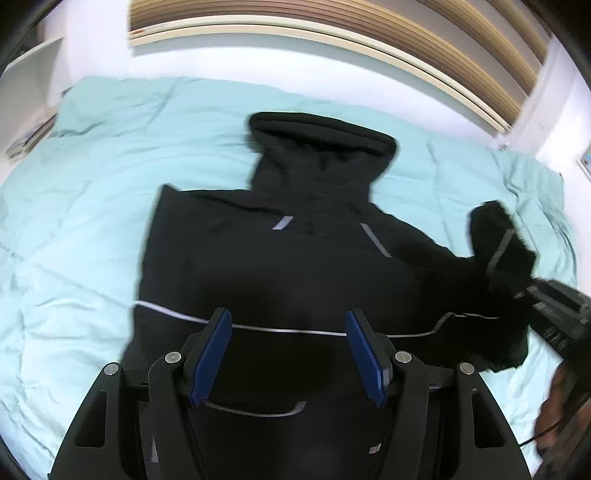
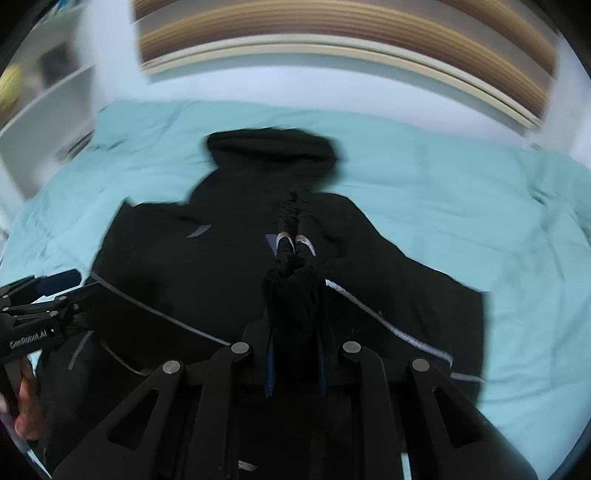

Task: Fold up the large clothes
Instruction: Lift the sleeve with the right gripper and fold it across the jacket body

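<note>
A black hooded jacket [image 1: 280, 266] with thin grey reflective stripes lies spread on the light blue bedspread [image 1: 81, 206], hood toward the headboard. My left gripper [image 1: 288, 354] hangs open and empty over the jacket's lower body. My right gripper [image 2: 295, 354] is shut on a bunched black sleeve [image 2: 291, 280] and holds it up over the jacket's chest [image 2: 207, 266]. In the left wrist view the right gripper [image 1: 517, 280] shows at the right edge with the sleeve [image 1: 495, 236] raised. In the right wrist view the left gripper [image 2: 40, 295] shows at the left edge.
A slatted wooden headboard [image 1: 332, 33] and a white strip of sheet [image 1: 295, 77] run along the far side of the bed. White shelving [image 2: 44, 107] stands at the left. The bedspread [image 2: 480, 221] extends to the right of the jacket.
</note>
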